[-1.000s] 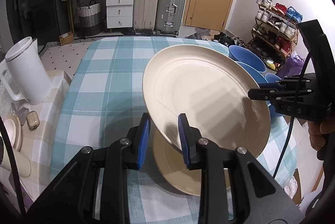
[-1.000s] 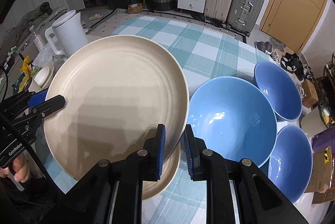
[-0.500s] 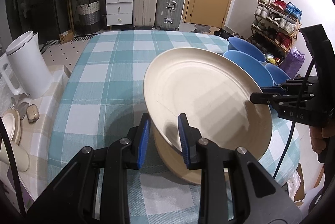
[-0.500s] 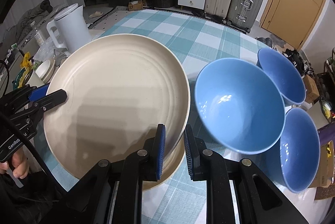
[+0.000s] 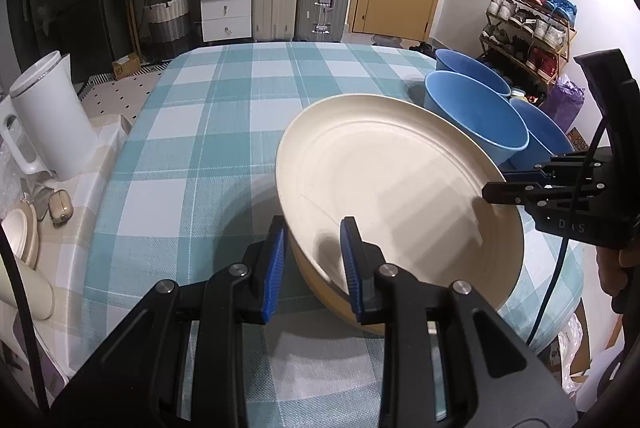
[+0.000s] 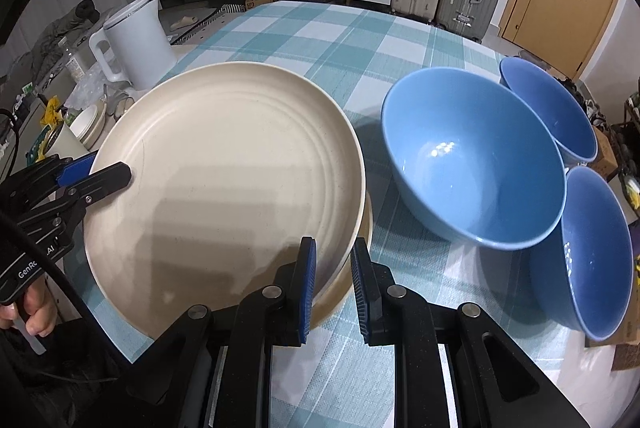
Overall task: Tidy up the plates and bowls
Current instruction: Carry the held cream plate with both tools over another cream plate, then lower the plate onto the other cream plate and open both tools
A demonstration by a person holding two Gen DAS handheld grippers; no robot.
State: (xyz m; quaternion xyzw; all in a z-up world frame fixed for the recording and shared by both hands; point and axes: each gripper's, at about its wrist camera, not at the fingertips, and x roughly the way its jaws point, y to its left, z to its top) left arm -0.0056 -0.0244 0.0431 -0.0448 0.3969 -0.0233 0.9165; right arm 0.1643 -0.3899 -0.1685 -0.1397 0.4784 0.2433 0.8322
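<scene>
A large cream plate is held by its rim from two opposite sides. My left gripper is shut on its near-left edge, and my right gripper is shut on the opposite edge. Each gripper also shows in the other's view: the right gripper and the left gripper. The plate hangs slightly tilted, close over a second cream plate lying on the table; I cannot tell whether they touch. Three blue bowls stand to the right.
The table wears a teal checked cloth. A white kettle and small clutter sit on a side surface to the left. Suitcases, drawers and a shoe rack stand beyond the table. A hand grips each gripper's handle.
Both grippers have sunk with the cream plate, bringing it closer to the plate lying on the table. The grips on the rim look the same.
</scene>
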